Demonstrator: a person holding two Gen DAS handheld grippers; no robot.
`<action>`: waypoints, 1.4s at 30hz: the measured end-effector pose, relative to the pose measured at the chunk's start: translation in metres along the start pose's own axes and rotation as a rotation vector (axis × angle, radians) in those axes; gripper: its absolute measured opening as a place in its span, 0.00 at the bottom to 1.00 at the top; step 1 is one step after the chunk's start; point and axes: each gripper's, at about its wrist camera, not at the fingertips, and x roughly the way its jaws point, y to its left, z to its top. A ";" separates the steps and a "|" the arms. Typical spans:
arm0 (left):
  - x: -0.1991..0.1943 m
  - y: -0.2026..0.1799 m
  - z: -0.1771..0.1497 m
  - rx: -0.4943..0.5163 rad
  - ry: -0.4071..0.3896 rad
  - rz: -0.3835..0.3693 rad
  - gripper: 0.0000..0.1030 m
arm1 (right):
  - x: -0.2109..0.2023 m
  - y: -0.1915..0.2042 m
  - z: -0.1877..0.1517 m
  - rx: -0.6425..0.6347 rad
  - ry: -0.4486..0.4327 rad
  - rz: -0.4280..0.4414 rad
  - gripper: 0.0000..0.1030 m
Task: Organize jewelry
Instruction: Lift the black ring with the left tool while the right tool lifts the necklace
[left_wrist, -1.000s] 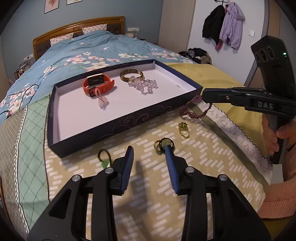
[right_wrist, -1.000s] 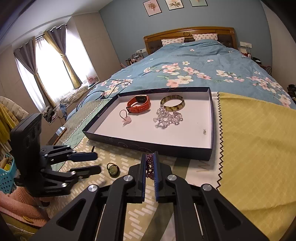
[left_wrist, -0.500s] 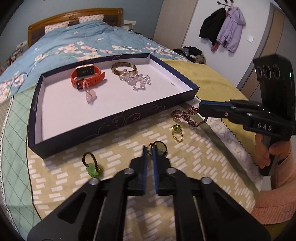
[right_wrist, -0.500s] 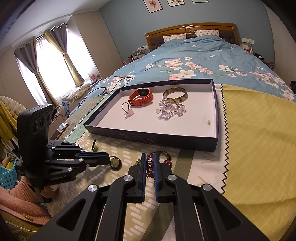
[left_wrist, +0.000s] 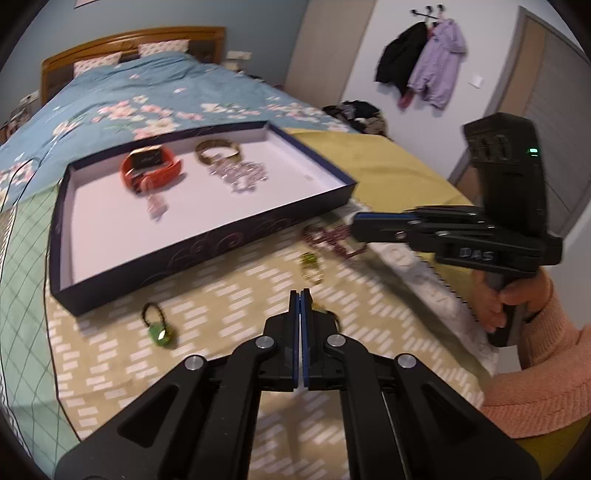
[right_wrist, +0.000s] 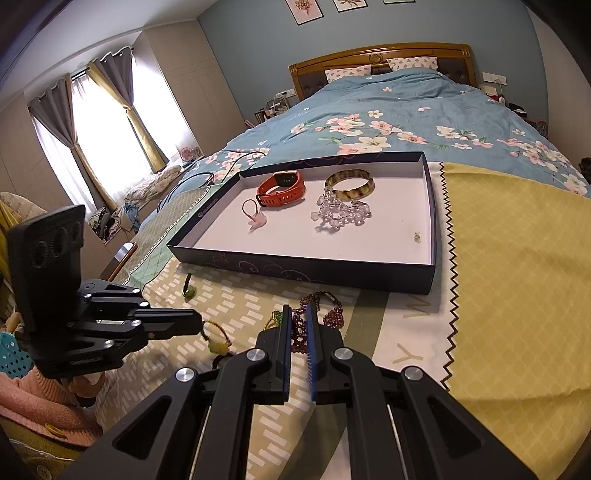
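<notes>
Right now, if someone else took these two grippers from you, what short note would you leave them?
Left gripper: shut on the cord of a yellow charm.
Right gripper: shut on the purple bead bracelet.
Done: orange watch, bangle, crystal bracelet and pink charm lie in the tray.
To do: tray both held pieces, then the green charm and the green-gold piece on the bedspread.
</notes>
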 end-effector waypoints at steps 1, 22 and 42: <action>0.001 0.004 -0.001 -0.014 0.003 0.012 0.01 | 0.000 0.000 -0.001 0.000 0.000 0.001 0.06; 0.018 -0.026 -0.018 0.075 0.081 0.005 0.29 | -0.021 0.002 0.010 0.006 -0.064 0.018 0.06; 0.007 -0.030 -0.009 0.084 0.036 0.072 0.22 | -0.026 0.004 0.022 -0.008 -0.092 0.031 0.01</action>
